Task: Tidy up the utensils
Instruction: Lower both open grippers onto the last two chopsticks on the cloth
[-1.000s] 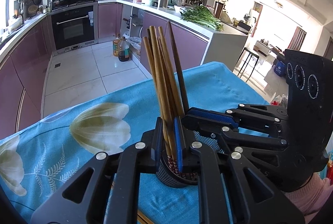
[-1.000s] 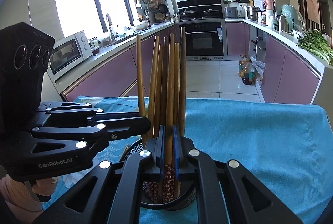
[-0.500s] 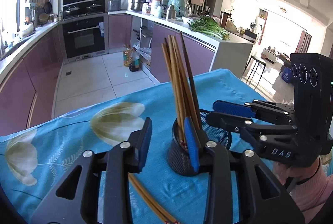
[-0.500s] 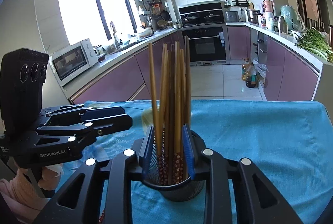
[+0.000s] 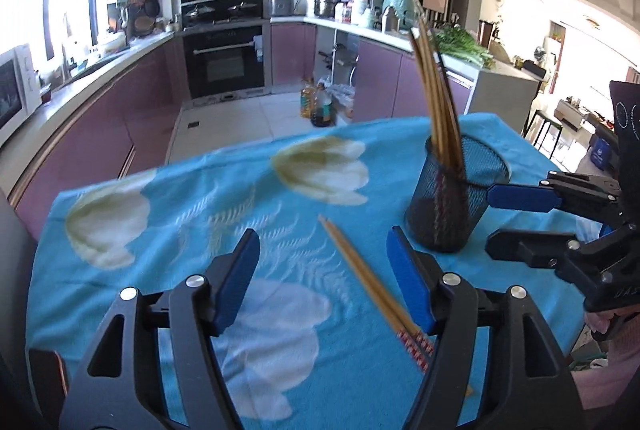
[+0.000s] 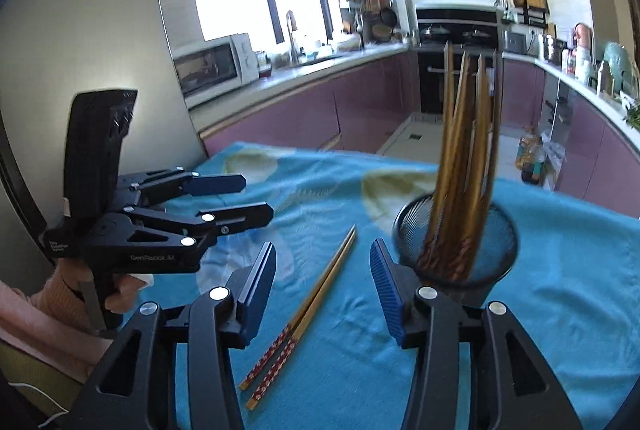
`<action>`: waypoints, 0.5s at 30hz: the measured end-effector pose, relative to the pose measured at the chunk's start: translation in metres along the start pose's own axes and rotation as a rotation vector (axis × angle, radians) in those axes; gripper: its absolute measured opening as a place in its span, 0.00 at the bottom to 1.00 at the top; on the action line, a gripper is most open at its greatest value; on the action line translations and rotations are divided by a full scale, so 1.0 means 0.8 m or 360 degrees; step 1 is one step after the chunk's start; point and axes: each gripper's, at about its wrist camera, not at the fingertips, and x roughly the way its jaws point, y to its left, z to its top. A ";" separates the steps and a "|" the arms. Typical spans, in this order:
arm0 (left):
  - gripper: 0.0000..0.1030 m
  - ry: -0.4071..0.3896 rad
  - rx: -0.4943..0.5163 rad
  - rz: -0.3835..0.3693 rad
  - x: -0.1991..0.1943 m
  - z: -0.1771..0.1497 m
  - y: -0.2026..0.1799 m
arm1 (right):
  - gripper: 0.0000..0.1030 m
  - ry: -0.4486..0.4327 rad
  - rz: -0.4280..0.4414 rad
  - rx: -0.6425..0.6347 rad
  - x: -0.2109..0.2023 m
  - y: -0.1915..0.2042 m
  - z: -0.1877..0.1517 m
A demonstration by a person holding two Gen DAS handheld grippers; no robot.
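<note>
Now both jaws off the chopsticks (image 5: 438, 110) — opening, empty, farther back.

My two grippers, the left gripper (image 5: 323, 266) and the right gripper (image 6: 322, 278), are black with bright blue pads (image 5: 238, 280) and silver bolt heads, and my sleeve (image 6: 36, 314) is pale pink. The tablecloth (image 5: 200, 230) is turquoise blue, printed with large white and olive-yellow flowers and faint white feathery leaves. The mesh holder (image 5: 454, 196) is black, the standing chopsticks (image 5: 434, 102) are tan and darker brown, and the loose pair of chopsticks (image 6: 304, 318) is light tan with red-and-white patterned ends; the kitchen cabinets (image 5: 100, 134) are mauve purple.
</note>
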 end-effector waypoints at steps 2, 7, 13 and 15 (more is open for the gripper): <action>0.63 0.0047 -0.0007 0.0012 0.006 -0.014 0.003 | 0.45 0.0068 0.0003 0.0037 0.017 -0.001 -0.011; 0.63 0.0136 -0.0042 0.0024 0.024 -0.039 0.005 | 0.43 0.0200 0.0002 0.0114 0.048 -0.003 -0.034; 0.63 0.0179 -0.0058 0.0023 0.036 -0.047 0.005 | 0.39 0.0279 -0.0029 0.0125 0.067 -0.002 -0.044; 0.63 0.0189 -0.0061 0.0024 0.039 -0.048 0.005 | 0.37 0.0293 -0.0036 0.0117 0.070 -0.001 -0.046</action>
